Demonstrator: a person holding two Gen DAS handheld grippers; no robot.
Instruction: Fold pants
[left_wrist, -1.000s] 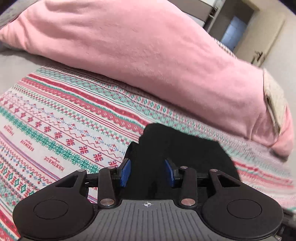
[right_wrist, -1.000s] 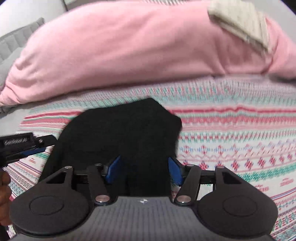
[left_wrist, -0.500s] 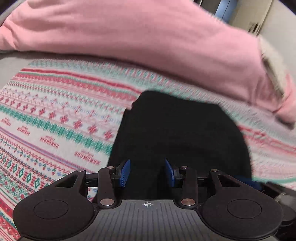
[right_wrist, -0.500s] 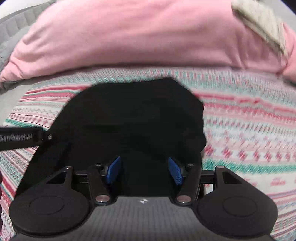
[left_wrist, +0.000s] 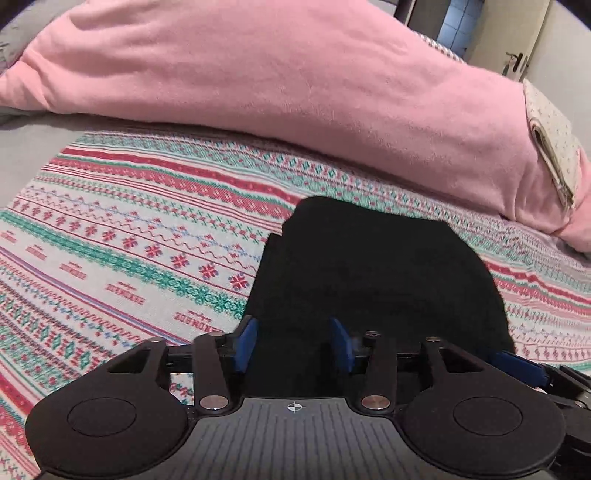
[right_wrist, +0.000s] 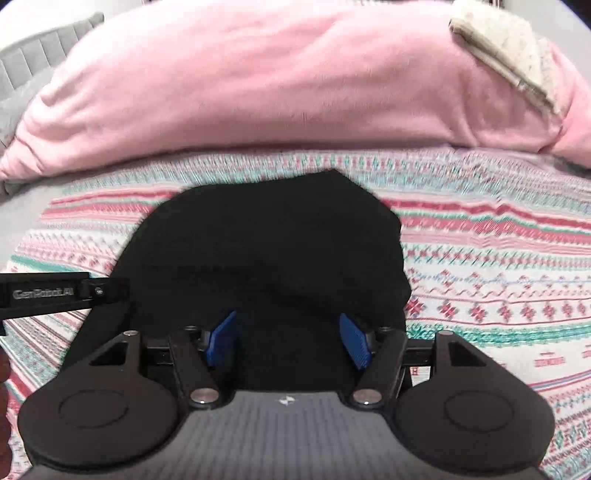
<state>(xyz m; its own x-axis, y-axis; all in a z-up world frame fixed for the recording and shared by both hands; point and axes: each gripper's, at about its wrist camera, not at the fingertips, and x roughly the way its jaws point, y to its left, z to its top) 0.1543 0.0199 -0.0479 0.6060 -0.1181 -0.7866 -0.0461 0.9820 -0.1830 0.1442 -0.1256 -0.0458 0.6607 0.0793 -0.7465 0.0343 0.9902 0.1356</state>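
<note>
**Two open grippers poised over folded black pants on a patterned bed**

Nearest the viewer, the left gripper (left_wrist: 294, 345) has its blue fingers (left_wrist: 245, 343) spread apart with nothing between them. The right gripper (right_wrist: 288, 341) is spread wider, also empty. Both sit at the near edge of the pants (left_wrist: 373, 280), a compact black bundle lying flat on the blanket (left_wrist: 122, 236), which is striped in red, teal and white. Nothing is pinched, which suggests the fold is largely made and the grippers are either letting go or lining up for another pass; the pictures cannot say which. Part of the left gripper's body shows at the left edge of the right view, so the two tools work side by side.

Beyond the pants lies a large pink pillow (left_wrist: 295, 85), with a pale folded cloth (right_wrist: 506, 48) on its right end.

Compared with half a second ago, both cameras have pulled back slightly, so the pants look smaller and further off. The finger spacing looks unchanged.
</note>
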